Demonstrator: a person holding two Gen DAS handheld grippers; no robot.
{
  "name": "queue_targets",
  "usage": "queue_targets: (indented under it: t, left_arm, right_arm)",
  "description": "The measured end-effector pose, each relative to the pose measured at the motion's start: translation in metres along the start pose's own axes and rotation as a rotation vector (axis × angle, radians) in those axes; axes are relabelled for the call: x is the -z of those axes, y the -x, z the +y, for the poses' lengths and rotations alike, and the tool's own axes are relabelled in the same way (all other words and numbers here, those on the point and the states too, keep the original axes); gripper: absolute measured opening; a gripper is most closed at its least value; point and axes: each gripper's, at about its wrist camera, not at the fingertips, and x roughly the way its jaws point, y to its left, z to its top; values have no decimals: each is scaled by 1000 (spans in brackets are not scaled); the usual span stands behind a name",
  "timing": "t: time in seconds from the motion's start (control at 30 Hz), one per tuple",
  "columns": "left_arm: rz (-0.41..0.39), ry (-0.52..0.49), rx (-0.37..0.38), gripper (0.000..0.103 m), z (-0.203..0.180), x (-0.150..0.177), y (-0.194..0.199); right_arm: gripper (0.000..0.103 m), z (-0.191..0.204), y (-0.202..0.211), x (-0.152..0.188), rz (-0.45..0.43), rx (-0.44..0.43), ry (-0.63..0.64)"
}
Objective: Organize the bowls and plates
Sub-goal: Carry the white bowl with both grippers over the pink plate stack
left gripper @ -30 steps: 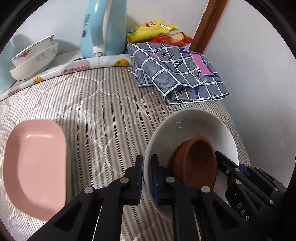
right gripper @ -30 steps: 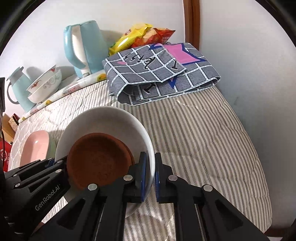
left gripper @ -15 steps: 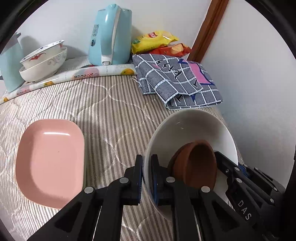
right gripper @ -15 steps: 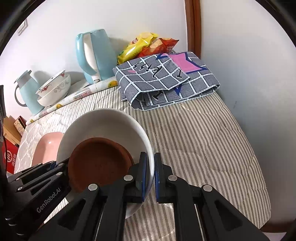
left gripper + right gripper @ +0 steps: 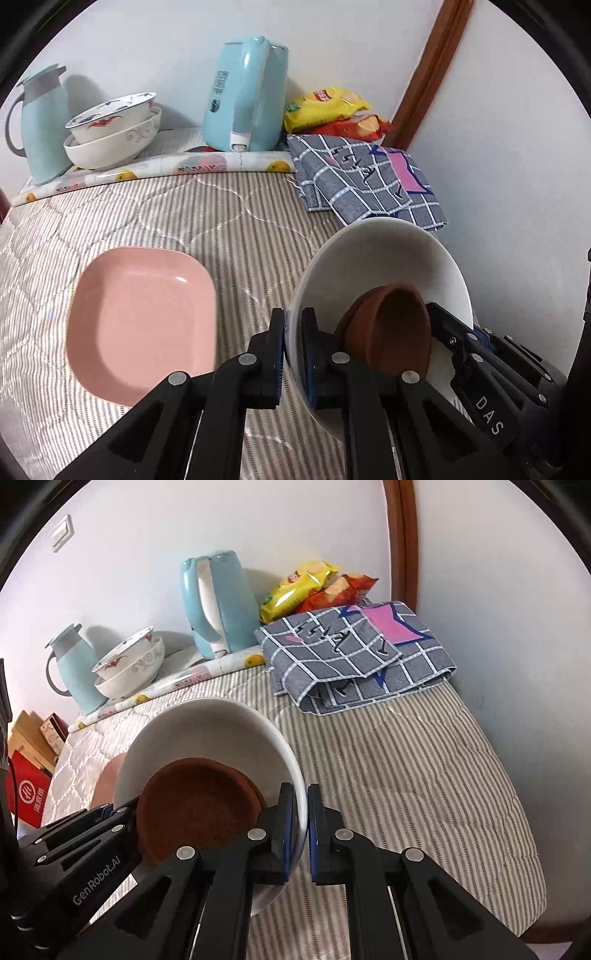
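Striped quilt (image 5: 424,775) backdrop; gripper housings read "GenRobot.AI" and "DAS".

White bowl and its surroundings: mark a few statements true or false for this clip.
1. Both grippers clamp the white bowl's rim. True: left gripper, right gripper.
2. A brown bowl sits inside the white bowl. True.
3. The pink plate holds a cup. False: nothing lies in it.
4. The kettle is red. False: it is light blue.
5. Two patterned bowls are stacked near the wall. True.
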Motion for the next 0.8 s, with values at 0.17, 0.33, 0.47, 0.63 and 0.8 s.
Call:
queue_targets:
  t: [0.17,0.33,0.47,0.63,0.8]
  left_arm:
    - [-21,13,-13,10,14,-2,12]
    - [-32,17,-27,10,27,-4,21]
    - [-37,30,-37,10,37,-5,25]
    - [-41,49,-39,10,49,-6,29]
    - [-45,58,-45,10,59,-8,31]
  right_arm:
    - [7,17,5,-3,-13,-13,20]
    - [7,33,8,-3,-23,-26,34]
    - [7,43,8,-3,-28,-42,39]
    - [7,57,7,-5,-30,-52,53]
    - [7,67,5,-7,-30,-58,61]
